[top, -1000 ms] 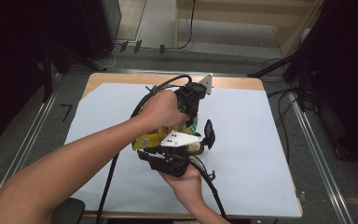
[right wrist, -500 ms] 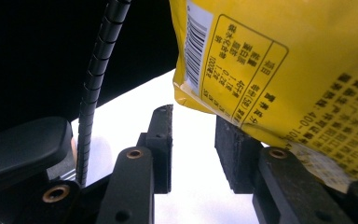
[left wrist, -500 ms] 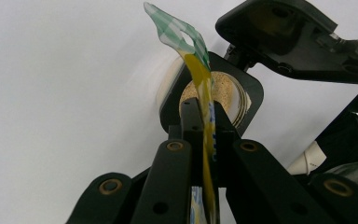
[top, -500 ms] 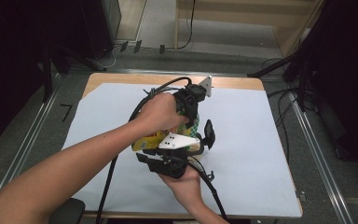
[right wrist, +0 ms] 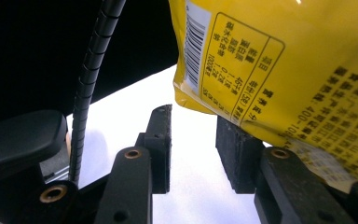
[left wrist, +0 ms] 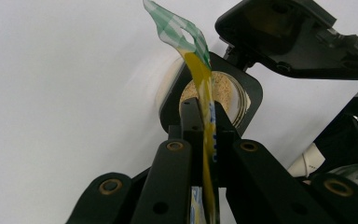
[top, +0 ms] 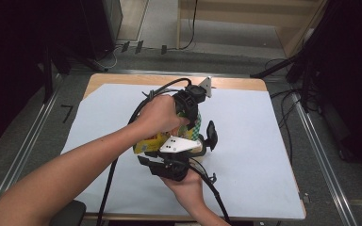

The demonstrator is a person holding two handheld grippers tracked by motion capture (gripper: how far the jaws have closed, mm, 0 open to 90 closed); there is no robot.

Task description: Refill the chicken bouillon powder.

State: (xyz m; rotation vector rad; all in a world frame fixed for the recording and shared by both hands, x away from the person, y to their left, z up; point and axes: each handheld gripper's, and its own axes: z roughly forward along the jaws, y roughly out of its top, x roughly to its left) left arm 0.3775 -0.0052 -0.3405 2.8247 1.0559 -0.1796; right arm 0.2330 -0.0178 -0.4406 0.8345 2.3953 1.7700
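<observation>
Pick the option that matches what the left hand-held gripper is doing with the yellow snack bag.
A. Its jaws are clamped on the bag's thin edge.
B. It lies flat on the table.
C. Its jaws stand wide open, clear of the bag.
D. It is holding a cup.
A: in the left gripper view the left hand-held gripper has its jaws closed together on the flat edge of the yellow snack bag.
</observation>
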